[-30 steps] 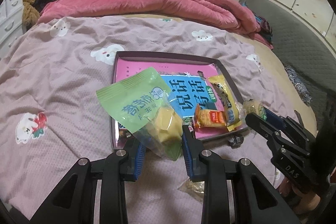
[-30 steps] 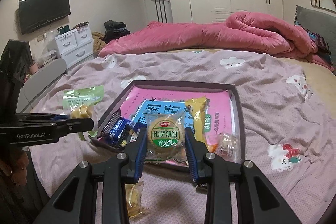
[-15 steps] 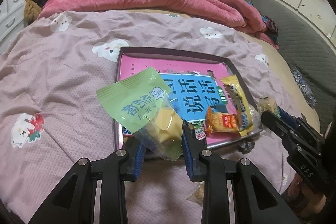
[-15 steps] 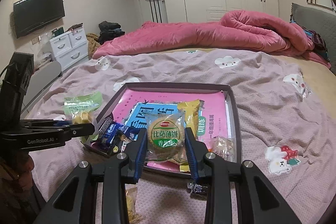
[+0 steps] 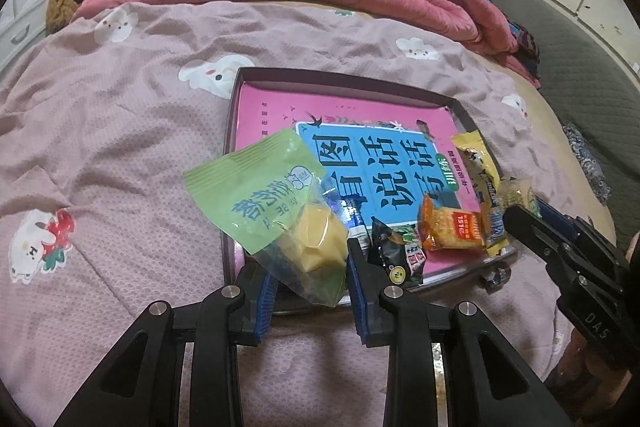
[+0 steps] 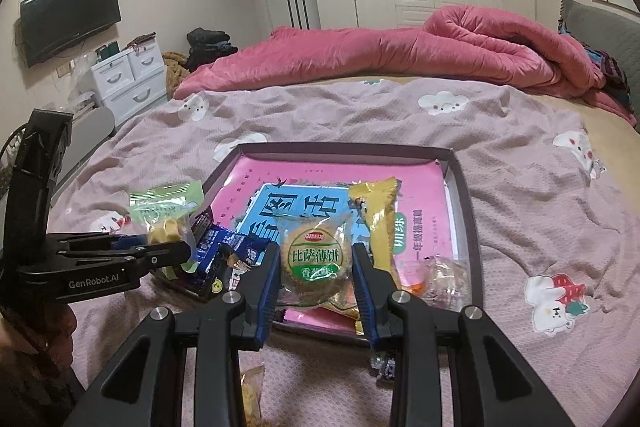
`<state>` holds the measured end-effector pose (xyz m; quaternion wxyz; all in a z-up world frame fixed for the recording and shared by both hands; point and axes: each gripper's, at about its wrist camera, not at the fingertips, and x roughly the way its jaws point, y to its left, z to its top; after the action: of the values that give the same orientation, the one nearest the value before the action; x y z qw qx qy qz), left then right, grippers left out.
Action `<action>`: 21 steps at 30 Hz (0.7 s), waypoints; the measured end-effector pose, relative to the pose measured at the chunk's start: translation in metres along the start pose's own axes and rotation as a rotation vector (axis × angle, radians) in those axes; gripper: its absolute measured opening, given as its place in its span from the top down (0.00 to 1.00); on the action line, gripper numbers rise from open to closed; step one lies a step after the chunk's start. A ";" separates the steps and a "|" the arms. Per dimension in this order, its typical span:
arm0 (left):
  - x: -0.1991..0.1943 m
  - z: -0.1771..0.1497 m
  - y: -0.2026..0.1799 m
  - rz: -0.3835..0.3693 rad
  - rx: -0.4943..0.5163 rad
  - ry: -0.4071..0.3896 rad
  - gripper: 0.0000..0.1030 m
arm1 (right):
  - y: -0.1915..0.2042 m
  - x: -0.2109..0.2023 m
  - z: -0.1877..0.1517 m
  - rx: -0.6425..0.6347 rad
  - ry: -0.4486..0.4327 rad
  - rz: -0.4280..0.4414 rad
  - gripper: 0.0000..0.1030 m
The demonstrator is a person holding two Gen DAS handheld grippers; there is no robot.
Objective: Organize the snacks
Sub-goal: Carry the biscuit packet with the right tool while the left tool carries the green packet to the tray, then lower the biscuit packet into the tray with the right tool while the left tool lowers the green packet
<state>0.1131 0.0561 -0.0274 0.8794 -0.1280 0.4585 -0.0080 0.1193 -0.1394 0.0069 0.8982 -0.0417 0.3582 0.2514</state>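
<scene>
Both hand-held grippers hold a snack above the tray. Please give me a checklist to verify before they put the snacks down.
1. Left hand-held gripper grips green snack bag: ok.
2. Right hand-held gripper grips round biscuit pack: ok.
3. Tray lies flat on bedspread: ok.
4. Free space at the tray's far part, on the pink book: ok.
5. Grippers apart from each other: ok.
6. Wrapped candy outside the tray, not collected: not ok.

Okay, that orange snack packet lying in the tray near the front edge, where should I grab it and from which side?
Pinch the orange packet across its short width, at the plump middle, coming straight down from above. It lies flat on the book in the tray, so side entry is likely blocked: the yellow packet crowds one end, the black packet the other.
</scene>
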 end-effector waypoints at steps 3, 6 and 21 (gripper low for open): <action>0.004 0.001 0.001 0.002 -0.001 0.005 0.68 | 0.003 0.007 0.000 -0.002 0.016 0.005 0.66; 0.008 0.001 0.002 0.004 -0.004 0.011 0.68 | 0.007 0.016 -0.001 -0.006 0.035 0.011 0.66; 0.014 0.003 0.006 -0.003 -0.018 0.022 0.68 | 0.022 0.041 -0.006 -0.028 0.090 0.021 0.66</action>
<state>0.1230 0.0607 -0.0382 0.8730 -0.1364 0.4682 -0.0068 0.1303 -0.1042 -0.0223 0.8778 -0.0617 0.3951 0.2636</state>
